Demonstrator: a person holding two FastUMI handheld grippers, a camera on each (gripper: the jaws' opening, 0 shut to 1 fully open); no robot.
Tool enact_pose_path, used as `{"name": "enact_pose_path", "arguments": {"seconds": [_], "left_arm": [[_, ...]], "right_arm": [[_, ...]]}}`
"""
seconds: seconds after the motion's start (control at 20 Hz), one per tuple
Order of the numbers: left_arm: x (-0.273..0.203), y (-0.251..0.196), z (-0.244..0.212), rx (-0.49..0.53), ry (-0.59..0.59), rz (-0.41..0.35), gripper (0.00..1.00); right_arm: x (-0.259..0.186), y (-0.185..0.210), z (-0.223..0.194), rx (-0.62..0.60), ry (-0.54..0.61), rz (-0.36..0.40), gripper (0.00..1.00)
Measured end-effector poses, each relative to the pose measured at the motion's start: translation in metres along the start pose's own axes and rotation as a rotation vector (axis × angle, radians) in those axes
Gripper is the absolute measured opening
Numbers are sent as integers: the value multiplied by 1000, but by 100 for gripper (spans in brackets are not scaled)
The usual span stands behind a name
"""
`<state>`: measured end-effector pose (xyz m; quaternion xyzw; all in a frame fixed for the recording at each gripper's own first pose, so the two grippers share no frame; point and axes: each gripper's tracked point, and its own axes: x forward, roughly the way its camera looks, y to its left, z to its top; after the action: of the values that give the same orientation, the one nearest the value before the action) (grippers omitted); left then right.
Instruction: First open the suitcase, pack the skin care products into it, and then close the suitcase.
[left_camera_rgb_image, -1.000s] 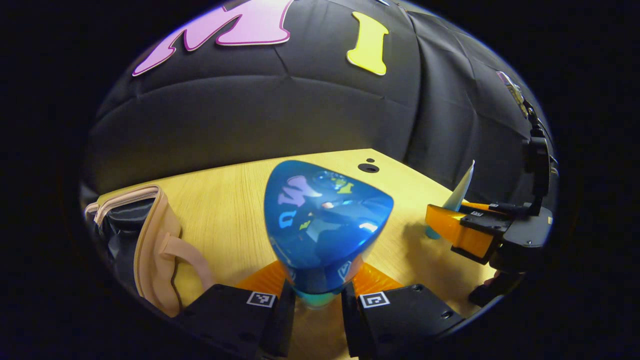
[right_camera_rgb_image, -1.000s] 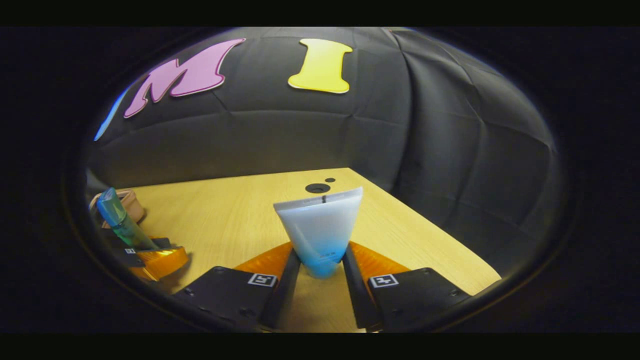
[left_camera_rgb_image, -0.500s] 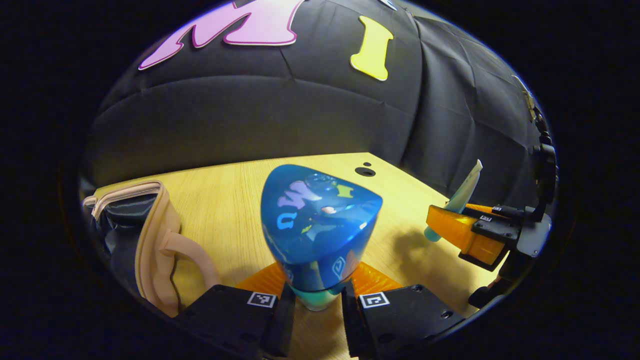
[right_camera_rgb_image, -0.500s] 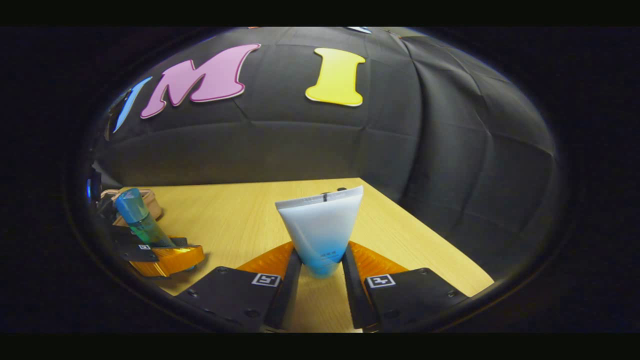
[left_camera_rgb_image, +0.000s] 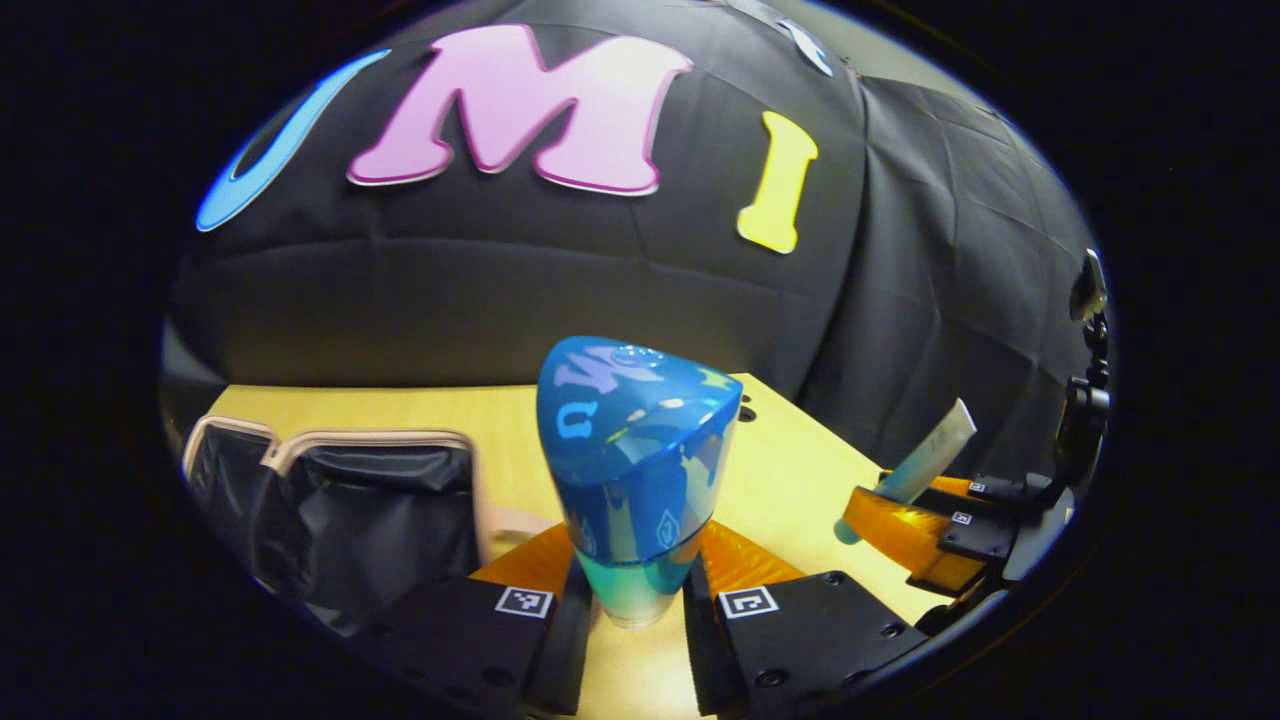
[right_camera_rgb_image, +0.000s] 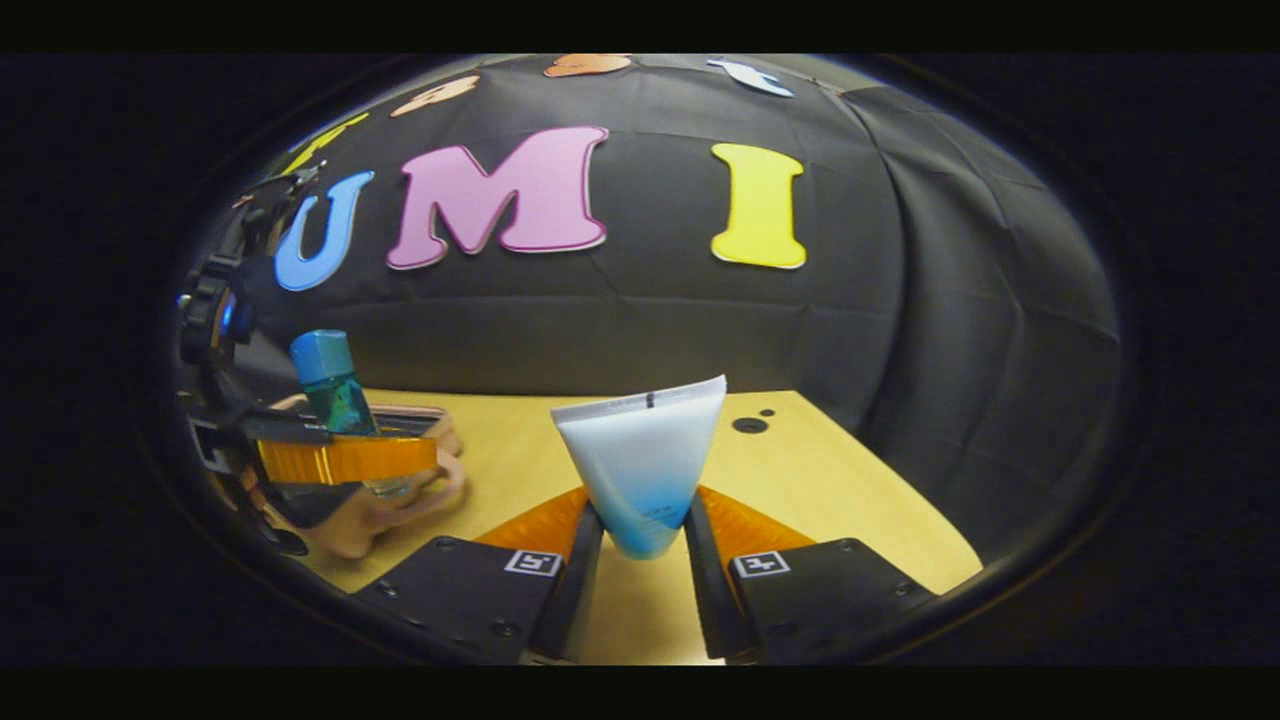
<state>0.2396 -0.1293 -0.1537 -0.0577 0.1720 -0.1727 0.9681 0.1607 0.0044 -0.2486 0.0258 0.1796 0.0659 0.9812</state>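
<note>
Left hand-held gripper (left_camera_rgb_image: 632, 600): I've got it clamped on the bottle (left_camera_rgb_image: 632, 470), both fingers pressing its lower end, blue cap end pointing away from the camera, bottle held above the worktop (left_camera_rgb_image: 790, 480)

Right hand-held gripper (right_camera_rgb_image: 640, 545): clamped on the tube (right_camera_rgb_image: 640, 460), fingers squeezing the blue lower end, flat crimped end up and slightly tilted, held off the worktop (right_camera_rgb_image: 850, 490)

Cross-check from the left gripper view: right hand-held gripper (left_camera_rgb_image: 880, 510) sits at the far right with the tube (left_camera_rgb_image: 925, 455) sticking out of it at a slant. From the right gripper view: left hand-held gripper (right_camera_rgb_image: 375, 470) at far left with the bottle (right_camera_rgb_image: 335, 385) upright in it, right over the suitcase (right_camera_rgb_image: 400, 495)

Suitcase (left_camera_rgb_image: 340, 500) in the left gripper view: lies on the worktop just left of my left fingers, open, pink rim with dark lining showing inside. I can't tell whether anything lies in it. Handle visible on its near side in the right gripper view

Worktop: light wood, two small dark holes (right_camera_rgb_image: 750, 423) near its far right corner, well apart from both items
</note>
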Motion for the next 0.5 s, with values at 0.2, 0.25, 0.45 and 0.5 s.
{"name": "enact_pose_path", "arguments": {"seconds": [0.2,0.25,0.45,0.5], "left_arm": [[-39,97,-10,-25,14,156,46],[-43,112,-18,-30,44,176,46],[-44,151,-62,-71,211,214,46],[-45,161,-75,-69,259,225,46]], "right_arm": [[-4,64,17,-34,-28,125,47],[-4,84,21,-39,-39,160,47],[-10,137,19,-40,-35,277,47],[-15,151,18,-45,-31,309,47]]}}
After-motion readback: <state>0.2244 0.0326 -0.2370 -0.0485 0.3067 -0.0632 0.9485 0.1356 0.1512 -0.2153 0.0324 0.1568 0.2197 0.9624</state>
